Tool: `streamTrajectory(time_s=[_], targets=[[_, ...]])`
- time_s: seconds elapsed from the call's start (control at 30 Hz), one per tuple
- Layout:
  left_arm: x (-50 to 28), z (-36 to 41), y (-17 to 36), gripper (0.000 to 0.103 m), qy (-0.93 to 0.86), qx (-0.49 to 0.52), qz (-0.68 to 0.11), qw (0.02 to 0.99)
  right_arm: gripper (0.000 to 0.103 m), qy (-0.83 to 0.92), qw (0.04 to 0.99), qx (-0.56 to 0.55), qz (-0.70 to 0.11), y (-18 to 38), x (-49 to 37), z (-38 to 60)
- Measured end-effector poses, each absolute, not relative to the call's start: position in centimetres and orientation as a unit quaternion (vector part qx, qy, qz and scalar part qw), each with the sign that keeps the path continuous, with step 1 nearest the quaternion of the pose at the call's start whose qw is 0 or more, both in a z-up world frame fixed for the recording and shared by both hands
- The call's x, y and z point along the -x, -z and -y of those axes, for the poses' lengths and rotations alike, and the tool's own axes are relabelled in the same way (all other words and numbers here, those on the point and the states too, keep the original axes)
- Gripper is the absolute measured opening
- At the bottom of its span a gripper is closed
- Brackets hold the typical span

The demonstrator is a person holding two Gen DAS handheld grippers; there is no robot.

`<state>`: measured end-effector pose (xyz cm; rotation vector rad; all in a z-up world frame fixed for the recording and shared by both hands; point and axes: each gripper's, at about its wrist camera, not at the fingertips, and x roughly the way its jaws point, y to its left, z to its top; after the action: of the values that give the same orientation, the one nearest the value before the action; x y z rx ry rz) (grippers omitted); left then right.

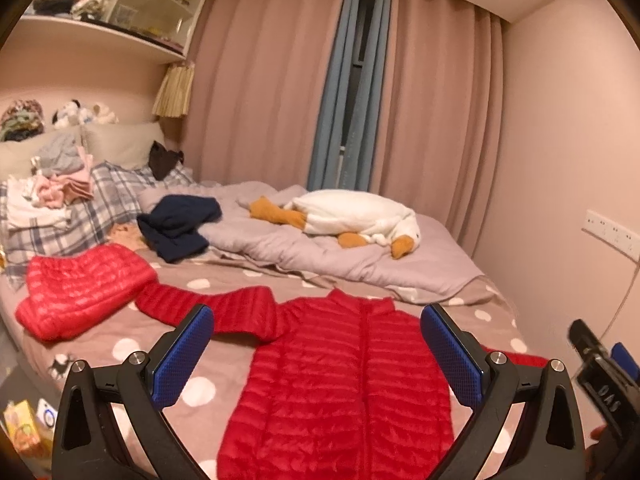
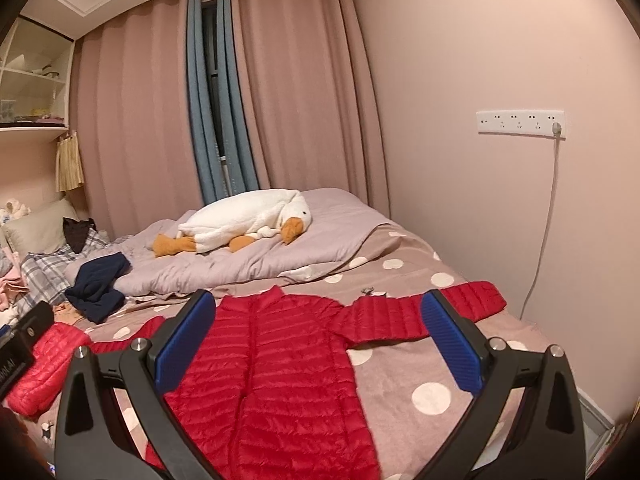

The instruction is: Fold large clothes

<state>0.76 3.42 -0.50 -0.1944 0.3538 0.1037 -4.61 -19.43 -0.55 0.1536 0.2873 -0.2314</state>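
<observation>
A red quilted jacket (image 1: 340, 376) lies flat, front up, on the polka-dot bed sheet (image 1: 120, 336), sleeves spread to both sides. It also shows in the right wrist view (image 2: 280, 360), with its right sleeve (image 2: 420, 312) stretched toward the wall. My left gripper (image 1: 314, 352) is open and empty, held above the jacket's chest. My right gripper (image 2: 316, 344) is open and empty, also above the jacket. A second red padded garment (image 1: 80, 288) lies folded at the left; it also shows in the right wrist view (image 2: 44, 364).
A white plush goose (image 1: 356, 216) lies on a lilac quilt (image 1: 320, 248) at the far side. A navy garment (image 1: 180, 224) and a pile of clothes (image 1: 56, 188) sit by the pillows. The wall (image 2: 520, 60) with a socket strip (image 2: 520, 121) bounds the bed's right side.
</observation>
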Motion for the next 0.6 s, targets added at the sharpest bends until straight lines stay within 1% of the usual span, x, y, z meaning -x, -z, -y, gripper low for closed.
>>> streamTrajectory(time_s=[0.1, 0.2, 0.33, 0.47, 0.57, 0.6], targets=[[-2.9, -4.8, 1.4, 0.102, -0.07, 0.101, -0.19, 0.974, 0.103, 0.128, 0.978, -0.077, -0.147, 0.7, 3.3, 20.9], [-5.5, -7.5, 2.7, 0.102, -0.08, 0.127, -0.21, 0.966, 0.103, 0.141, 0.973, -0.086, -0.16, 1.3, 1.1, 23.3], [-10.0, -12.8, 5.5, 0.102, -0.11, 0.163, -0.238, 0.951, 0.103, 0.191, 0.957, -0.103, -0.195, 3.4, -2.9, 28.3], [-13.9, -20.0, 10.5, 0.102, -0.15, 0.202, -0.26, 0.932, 0.103, 0.268, 0.924, -0.141, -0.233, 7.4, -6.7, 35.2], [-15.6, -26.9, 15.6, 0.101, -0.192, 0.286, -0.283, 0.895, 0.102, 0.318, 0.89, -0.208, -0.253, 10.9, -8.1, 40.3], [-16.1, -28.4, 17.1, 0.099, -0.193, 0.315, -0.288, 0.884, 0.102, 0.331, 0.878, -0.236, -0.254, 12.2, -8.5, 41.7]])
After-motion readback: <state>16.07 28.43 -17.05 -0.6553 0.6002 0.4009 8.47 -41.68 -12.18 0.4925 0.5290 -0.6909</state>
